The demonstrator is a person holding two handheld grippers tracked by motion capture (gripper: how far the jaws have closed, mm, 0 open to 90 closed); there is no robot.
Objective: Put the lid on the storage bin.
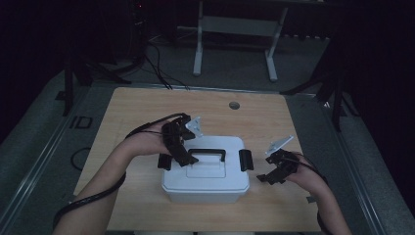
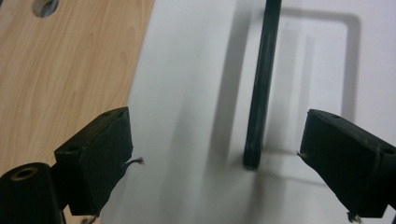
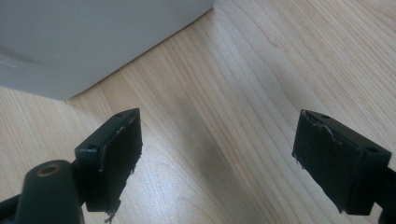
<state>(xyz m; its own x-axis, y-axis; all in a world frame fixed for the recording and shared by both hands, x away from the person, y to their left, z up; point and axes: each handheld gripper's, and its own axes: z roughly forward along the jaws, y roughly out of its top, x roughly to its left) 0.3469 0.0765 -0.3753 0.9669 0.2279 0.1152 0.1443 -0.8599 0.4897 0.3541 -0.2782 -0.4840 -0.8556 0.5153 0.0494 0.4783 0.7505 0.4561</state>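
Note:
A white plastic box (image 1: pixel 205 181) with a lid stands on the wooden table (image 1: pixel 137 107), nearer the front edge. Its black carry handle (image 1: pixel 206 152) stands upright, and a black latch sits on the left side (image 1: pixel 164 161) and on the right side (image 1: pixel 245 160). My left gripper (image 1: pixel 183 159) hovers over the left part of the lid. In the left gripper view its jaws (image 2: pixel 215 158) are open, with one leg of the handle (image 2: pixel 261 88) between them, untouched, above the lid (image 2: pixel 187 93). My right gripper (image 1: pixel 266 178) (image 3: pixel 217 158) is open over bare wood, right of the box (image 3: pixel 70 37).
A round cable hole (image 1: pixel 234 105) (image 2: pixel 45 6) lies in the table's far middle. Beyond the table stand a white metal frame (image 1: pixel 235 29) and black stand legs on the dark floor. Cables trail from both grippers along the forearms.

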